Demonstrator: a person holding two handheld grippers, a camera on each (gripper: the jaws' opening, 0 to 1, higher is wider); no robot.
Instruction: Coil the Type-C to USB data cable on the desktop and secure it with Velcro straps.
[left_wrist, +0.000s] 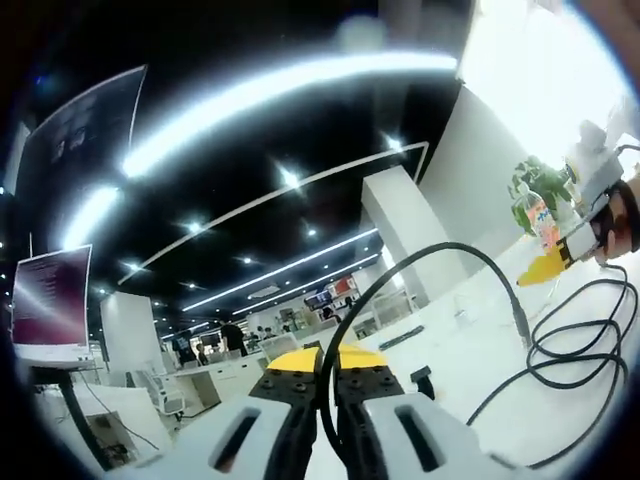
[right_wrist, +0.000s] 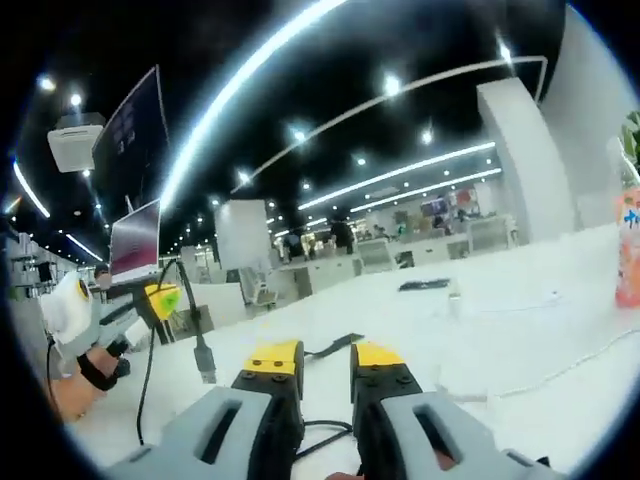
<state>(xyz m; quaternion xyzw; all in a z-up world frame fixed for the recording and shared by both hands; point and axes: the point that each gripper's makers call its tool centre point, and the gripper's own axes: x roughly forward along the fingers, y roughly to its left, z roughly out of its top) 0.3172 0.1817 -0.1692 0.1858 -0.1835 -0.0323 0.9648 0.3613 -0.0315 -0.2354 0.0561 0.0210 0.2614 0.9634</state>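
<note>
Cable (left_wrist: 420, 262) is the thing to follow: black, it rises out of the left tongs (left_wrist: 328, 375), whose yellow-tipped jaws are pinched narrow on it, arches up and over to the right, and drops by its plug end to loose loops (left_wrist: 585, 335) lying on the white tabletop (left_wrist: 470, 370). Its long run thus lies from the left tongs away toward the right, where the other tool shows at the edge of the left gripper view, yellow tip near the loops. In the right gripper view a plug (right_wrist: 205, 366) hangs down from the left tool (right_wrist: 160, 298), well to the left of the right tongs (right_wrist: 327, 365), and a bit of cable lies on the tabletop between and just beyond those jaws. The right tongs stand open with a plain gap, holding nothing. Judging by this, the left hand has the cable and the right is free to gather the loops; no Velcro strap can be made out
</note>
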